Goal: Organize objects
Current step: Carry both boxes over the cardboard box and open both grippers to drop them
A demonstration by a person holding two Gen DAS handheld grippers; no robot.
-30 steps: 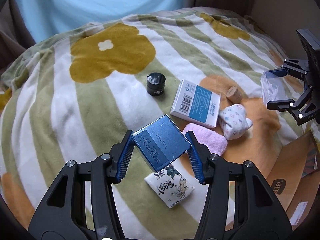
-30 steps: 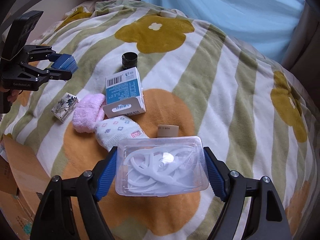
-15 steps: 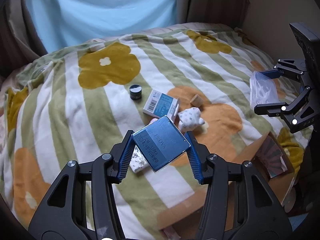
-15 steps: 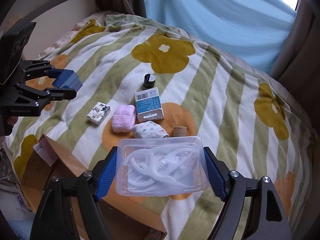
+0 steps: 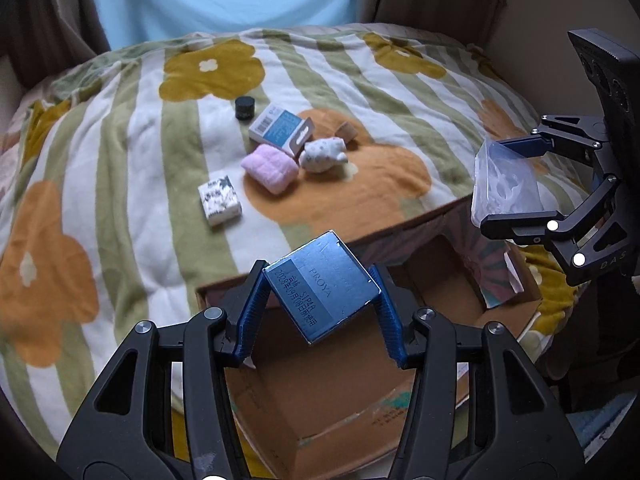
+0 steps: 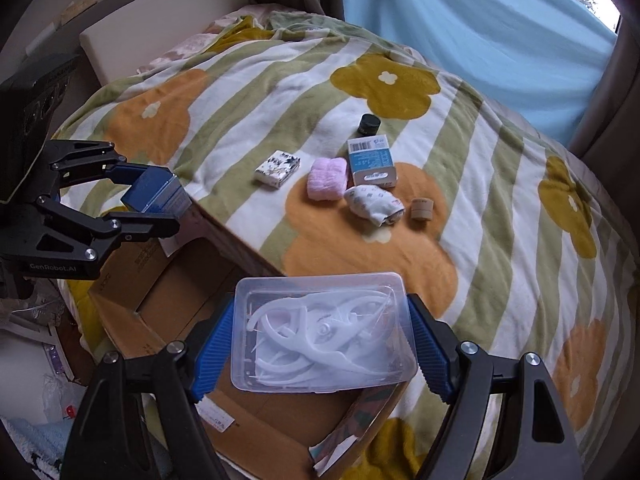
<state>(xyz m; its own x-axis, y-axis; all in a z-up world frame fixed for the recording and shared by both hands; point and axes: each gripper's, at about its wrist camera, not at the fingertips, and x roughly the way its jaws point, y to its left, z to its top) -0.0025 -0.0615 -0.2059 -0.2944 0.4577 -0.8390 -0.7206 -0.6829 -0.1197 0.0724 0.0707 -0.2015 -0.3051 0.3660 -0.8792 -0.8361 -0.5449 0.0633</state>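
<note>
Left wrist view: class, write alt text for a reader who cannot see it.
The left gripper holds a blue box over an open cardboard box beside a flowered blanket; the right gripper holds a clear case.

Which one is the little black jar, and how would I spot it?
Look at the flowery striped blanket on the bed. In its cluster of small things, the black jar stands farthest back, just behind the blue-and-white barcode box. It is the only dark, round one.

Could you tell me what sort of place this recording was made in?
Most likely a bedroom. A plush blanket with stripes and flowers covers what looks like a bed, a light blue curtain hangs behind it, and an open cardboard box sits beside the bed.
</note>
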